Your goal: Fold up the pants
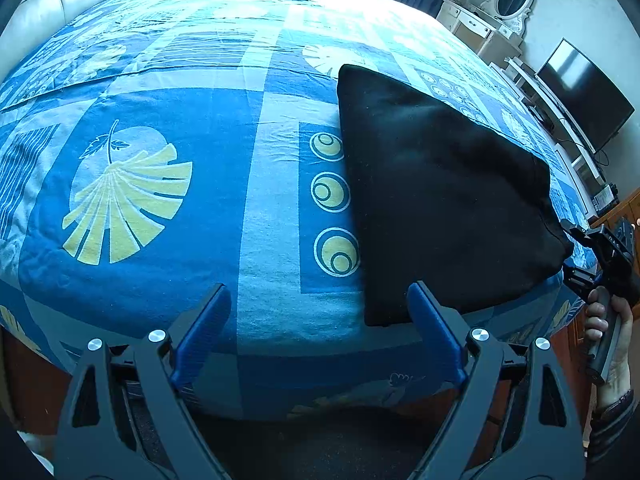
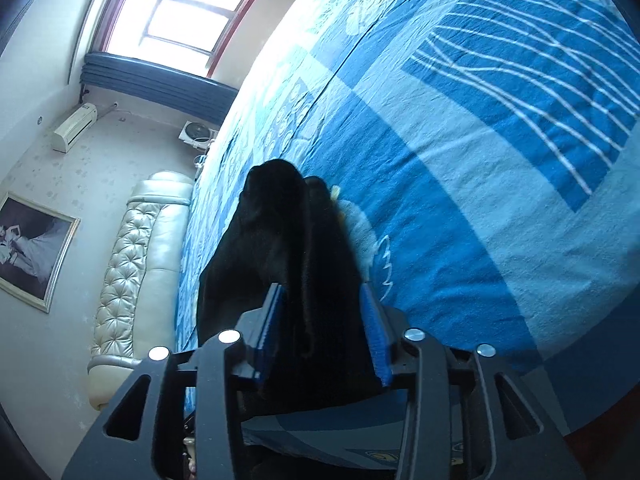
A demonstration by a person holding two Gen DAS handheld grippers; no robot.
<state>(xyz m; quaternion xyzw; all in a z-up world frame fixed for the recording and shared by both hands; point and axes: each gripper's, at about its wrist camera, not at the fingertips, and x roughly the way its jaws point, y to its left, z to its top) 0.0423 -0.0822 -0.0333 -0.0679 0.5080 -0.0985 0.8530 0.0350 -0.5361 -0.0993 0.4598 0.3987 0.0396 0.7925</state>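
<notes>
Nearby, folded black pants (image 1: 436, 196) lie on blue bedspread (image 1: 160, 100), headboard (image 2: 132, 264) beyond.

A home bedroom is shown: a bed (image 1: 248, 152) under a blue patterned cover fills both views, a padded headboard (image 2: 136, 264) and framed picture (image 2: 34, 248) at lower left, a dressing table with mirror (image 1: 500, 12) at upper right.

Left gripper (image 1: 320, 304) jaws wide apart, right gripper (image 2: 322, 300) jaws parted
</notes>
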